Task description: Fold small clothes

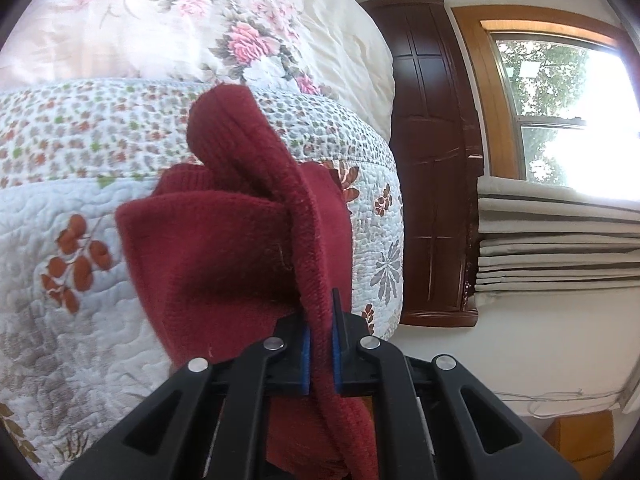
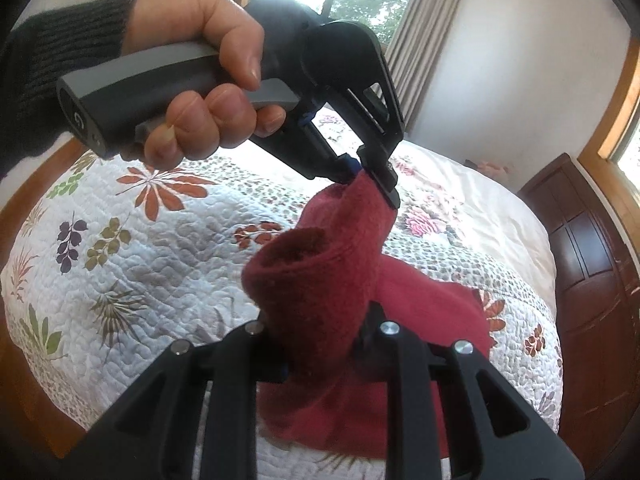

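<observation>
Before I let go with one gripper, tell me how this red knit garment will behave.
Probably floppy: the red knit garment sags and curls between the left gripper and right gripper. Its fuzzy knit likely grips the pads, not slippery. Released, that end should drop onto the quilt.

One dark red knitted garment is in view. Two grippers are clamped on it: the left gripper and the right gripper. One hand shows, in one dark ribbed sleeve. There is one bed, with one leaf-patterned quilt and one rose-printed duvet. Two windows are visible, and one striped curtain. One dark wooden headboard and one stack of folded pale cloth complete the count.
</observation>
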`<act>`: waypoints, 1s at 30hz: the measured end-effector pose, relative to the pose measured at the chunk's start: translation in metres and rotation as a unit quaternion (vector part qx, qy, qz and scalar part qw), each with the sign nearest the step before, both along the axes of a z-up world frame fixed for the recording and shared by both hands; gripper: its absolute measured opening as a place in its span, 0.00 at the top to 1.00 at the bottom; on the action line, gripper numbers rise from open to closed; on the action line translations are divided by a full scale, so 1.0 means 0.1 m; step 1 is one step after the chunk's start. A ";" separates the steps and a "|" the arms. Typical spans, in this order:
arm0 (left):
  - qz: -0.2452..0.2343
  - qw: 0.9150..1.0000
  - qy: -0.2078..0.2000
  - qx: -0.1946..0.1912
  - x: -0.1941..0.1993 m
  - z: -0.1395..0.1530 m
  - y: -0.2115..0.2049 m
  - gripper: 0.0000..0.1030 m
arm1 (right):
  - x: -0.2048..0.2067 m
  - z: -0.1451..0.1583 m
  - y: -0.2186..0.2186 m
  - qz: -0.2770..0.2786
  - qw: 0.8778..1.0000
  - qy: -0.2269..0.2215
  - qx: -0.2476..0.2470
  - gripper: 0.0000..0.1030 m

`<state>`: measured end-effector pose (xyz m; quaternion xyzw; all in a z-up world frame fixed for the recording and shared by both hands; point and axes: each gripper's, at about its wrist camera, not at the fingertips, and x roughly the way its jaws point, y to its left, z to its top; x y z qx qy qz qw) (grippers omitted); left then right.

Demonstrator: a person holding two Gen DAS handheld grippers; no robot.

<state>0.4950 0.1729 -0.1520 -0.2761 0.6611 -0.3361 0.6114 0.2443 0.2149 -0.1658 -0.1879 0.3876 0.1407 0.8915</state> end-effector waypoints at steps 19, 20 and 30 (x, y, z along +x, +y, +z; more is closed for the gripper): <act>-0.030 0.998 0.005 0.052 0.17 -0.04 -1.33 0.94 | 0.09 -0.07 -1.20 -0.045 0.997 0.010 0.060 0.80; -0.032 0.998 0.007 0.055 0.18 -0.07 -1.38 0.94 | 0.10 -0.09 -1.25 -0.047 0.997 0.013 0.063 0.80; -0.047 0.995 0.019 0.083 0.20 -0.31 -1.99 0.94 | 0.17 -0.28 -1.87 -0.076 0.992 0.036 0.093 0.80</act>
